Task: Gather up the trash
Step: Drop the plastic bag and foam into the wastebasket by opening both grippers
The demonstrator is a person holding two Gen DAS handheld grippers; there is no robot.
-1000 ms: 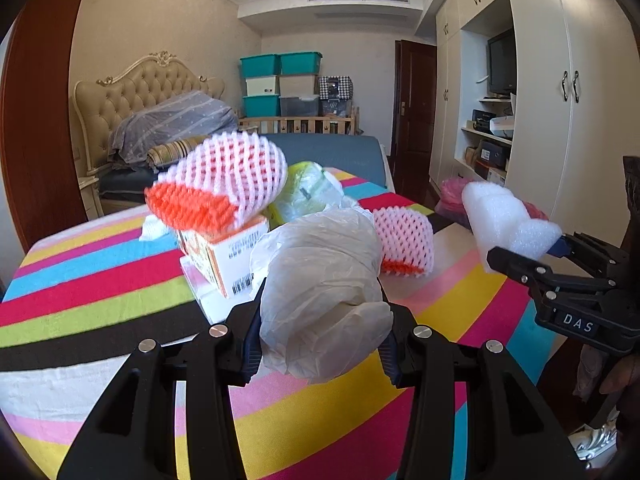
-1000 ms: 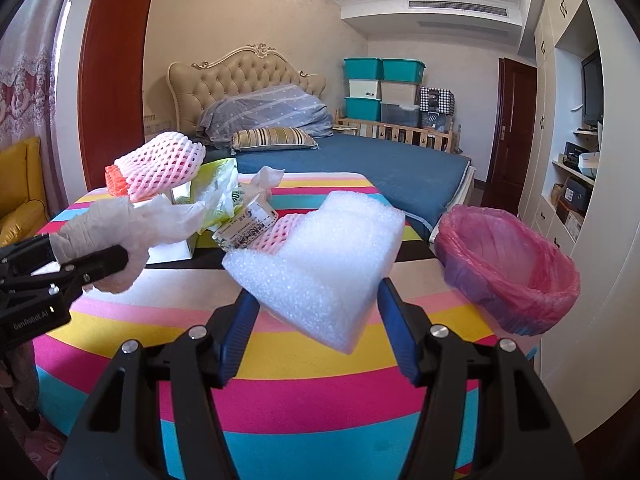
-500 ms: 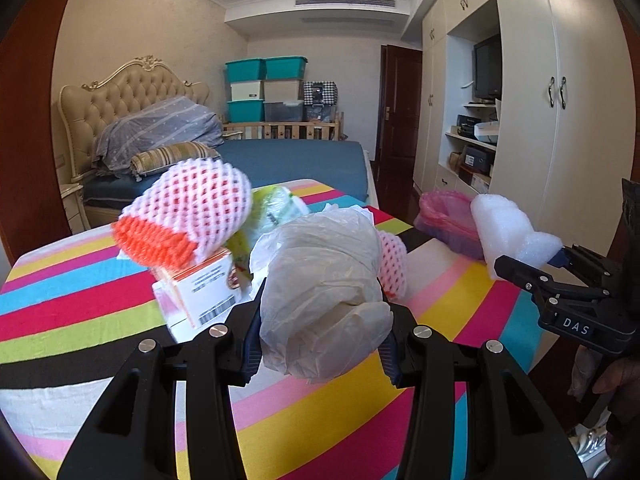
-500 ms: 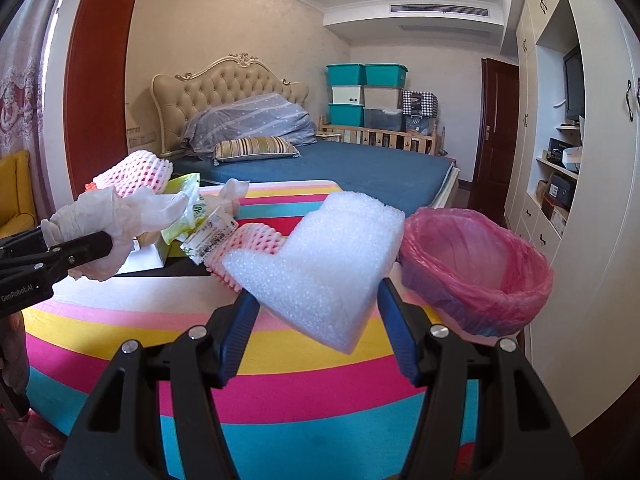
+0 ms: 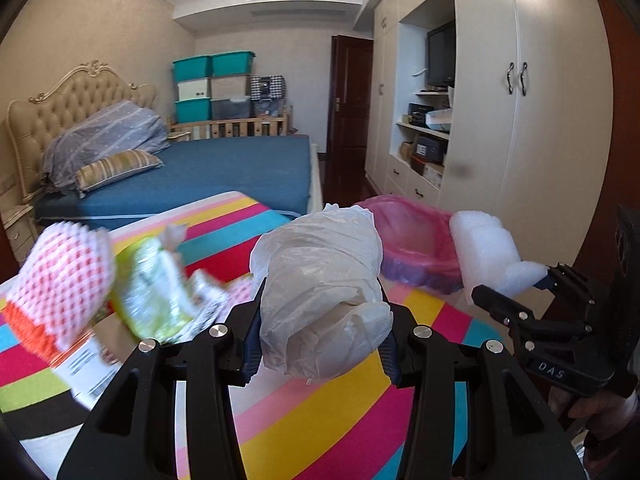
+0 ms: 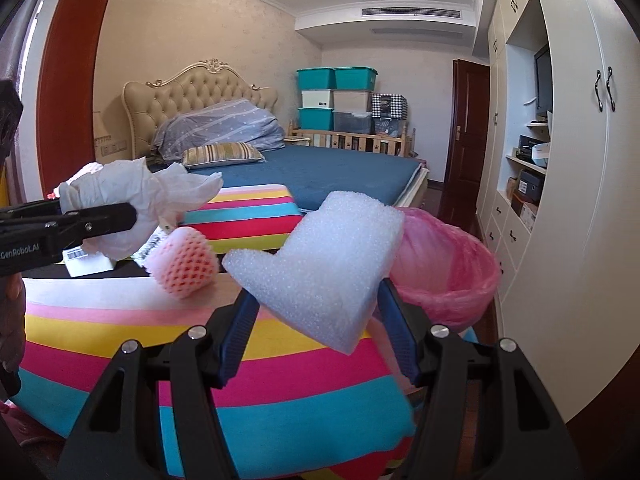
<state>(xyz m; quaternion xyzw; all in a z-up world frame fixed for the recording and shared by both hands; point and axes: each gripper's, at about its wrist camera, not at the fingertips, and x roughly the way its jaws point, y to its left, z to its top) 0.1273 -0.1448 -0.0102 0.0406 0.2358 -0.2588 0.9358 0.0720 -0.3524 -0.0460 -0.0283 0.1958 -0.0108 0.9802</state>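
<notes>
1. The striped desk (image 6: 280,344) and what lies on it are now seen shifted left in both wrist views vs a sec ago; the pink-lined bin (image 6: 460,264), earlier off at the right edge, now sits near centre just beyond the desk's far right corner. Both tools are judged to be swung toward it.
2. Bin in left wrist view (image 5: 416,240) is now seen right behind the load; a sec ago only a sliver was shown.
3. White foam block (image 6: 320,264) is held clamped in the right tool (image 6: 316,320), jaws mid-width on it, grip unchanged; the block is carried above the desk edge, close to the bin, not yet over it.
4. Crumpled plastic bag (image 5: 320,296) is held pinched in the left tool (image 5: 320,340), jaws narrower, unchanged; carried above the desk.
5. Still left on the desk: large net sleeve (image 5: 60,288), green wrapper (image 5: 152,292), small net sleeve (image 6: 184,260), labelled box (image 6: 86,260). Task judged early: two pcs en route, none dropped yet.
</notes>
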